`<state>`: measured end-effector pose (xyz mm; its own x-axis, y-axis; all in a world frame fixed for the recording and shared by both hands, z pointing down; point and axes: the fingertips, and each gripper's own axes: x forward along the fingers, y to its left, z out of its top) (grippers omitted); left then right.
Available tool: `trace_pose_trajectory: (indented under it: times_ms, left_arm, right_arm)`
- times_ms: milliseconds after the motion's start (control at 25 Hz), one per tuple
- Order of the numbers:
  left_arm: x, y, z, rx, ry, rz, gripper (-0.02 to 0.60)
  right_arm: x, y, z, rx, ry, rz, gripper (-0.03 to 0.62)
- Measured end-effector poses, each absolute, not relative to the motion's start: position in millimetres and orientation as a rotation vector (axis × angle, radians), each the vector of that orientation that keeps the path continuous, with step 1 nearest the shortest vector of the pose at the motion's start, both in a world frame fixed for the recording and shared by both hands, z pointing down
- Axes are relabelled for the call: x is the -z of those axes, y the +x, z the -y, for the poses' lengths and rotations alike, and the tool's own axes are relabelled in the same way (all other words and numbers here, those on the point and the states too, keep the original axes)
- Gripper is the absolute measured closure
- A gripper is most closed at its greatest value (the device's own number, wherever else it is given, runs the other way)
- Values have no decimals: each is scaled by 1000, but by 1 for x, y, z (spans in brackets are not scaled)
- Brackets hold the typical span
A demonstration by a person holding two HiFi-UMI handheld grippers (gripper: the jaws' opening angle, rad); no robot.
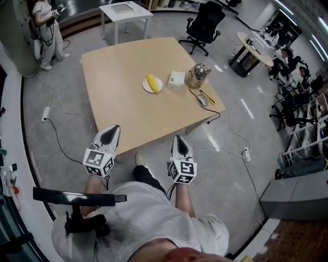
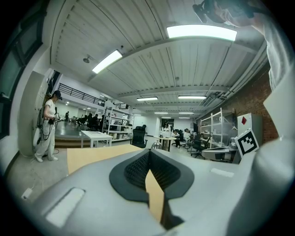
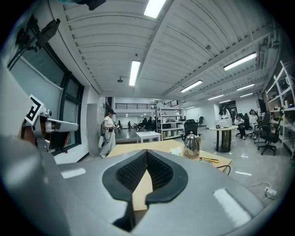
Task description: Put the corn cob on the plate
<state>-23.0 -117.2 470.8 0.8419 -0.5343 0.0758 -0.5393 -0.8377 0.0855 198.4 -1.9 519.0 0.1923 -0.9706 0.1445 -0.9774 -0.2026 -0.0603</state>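
Observation:
The yellow corn cob lies on a small white plate near the middle of the tan table. Both grippers hang off the table's near edge, well short of the plate. My left gripper has its jaws shut, and nothing sits between them. My right gripper is shut and empty as well. In the left gripper view the left gripper points level over the tabletop. In the right gripper view the right gripper faces the table too. Neither gripper view shows the corn.
Right of the plate stand a white box and a steel kettle, with a mouse and a yellow tool by the table's right edge. Beyond are a white side table, a black office chair and a standing person.

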Motion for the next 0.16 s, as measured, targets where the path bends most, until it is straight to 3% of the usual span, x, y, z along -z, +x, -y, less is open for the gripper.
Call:
trace_pose_trajectory:
  times_ms: [160]
  left_arm:
    - [-466,-15,117,-74,2930,846,561]
  right_arm:
    - [-517,208,1,-228,2404,1953,588]
